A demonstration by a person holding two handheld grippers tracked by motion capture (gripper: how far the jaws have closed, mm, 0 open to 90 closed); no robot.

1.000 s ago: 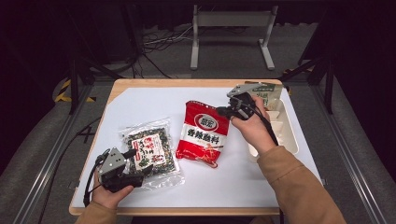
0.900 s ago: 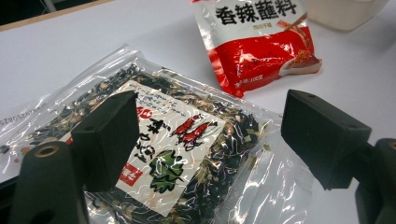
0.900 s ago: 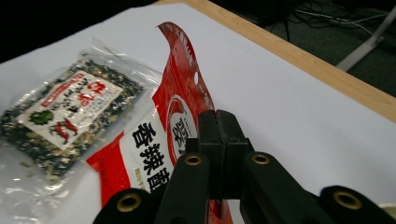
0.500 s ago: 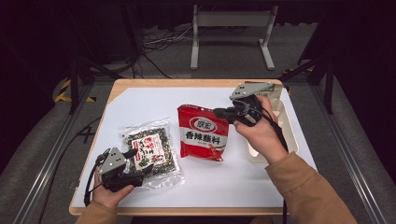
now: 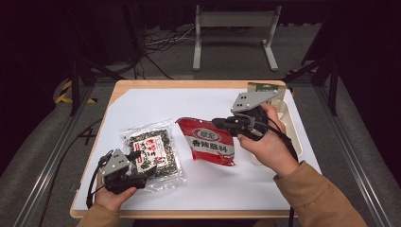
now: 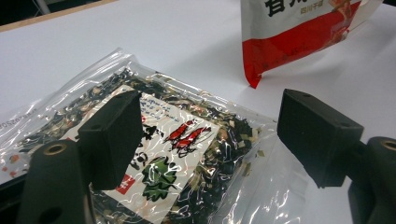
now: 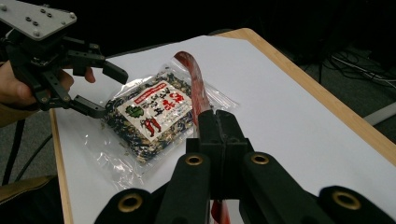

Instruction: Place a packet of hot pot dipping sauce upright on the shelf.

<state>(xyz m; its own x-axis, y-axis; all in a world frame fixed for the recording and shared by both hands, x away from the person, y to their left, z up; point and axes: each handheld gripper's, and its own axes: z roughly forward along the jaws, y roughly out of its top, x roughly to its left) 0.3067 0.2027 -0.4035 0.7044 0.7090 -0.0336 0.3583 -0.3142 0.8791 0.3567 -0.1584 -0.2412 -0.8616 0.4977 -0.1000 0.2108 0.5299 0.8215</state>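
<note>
High view shows the desk [image 5: 142,104], a wooden top under a white sheet, with dark floor, cables and a grey stand beyond its far edge. Wide bare white lies along the far half and the near right corner, so both hands have room there; the wooden rim shows all round the sheet.

At the right edge sits a cream tray [image 5: 289,124], partly behind the right hand [image 5: 267,144]. Near the middle, the red seasoning packet [image 5: 208,145] is lifted at its right edge, its near end low toward the sheet. The right tool [image 5: 218,123] has its jaws pressed together on that edge; in the right gripper view the packet [image 7: 195,88] is seen edge-on, rising straight out of the closed jaws.

Left of it, apart by a strip of white, the clear seaweed bag [image 5: 152,153] lies flat. The left tool [image 5: 144,163] hovers over the bag's near-left corner with jaws spread wide, holding nothing. In the left gripper view the two black jaws straddle the bag's printed label [image 6: 163,149], and the red packet's corner [image 6: 299,37] hangs just beyond the bag.
</note>
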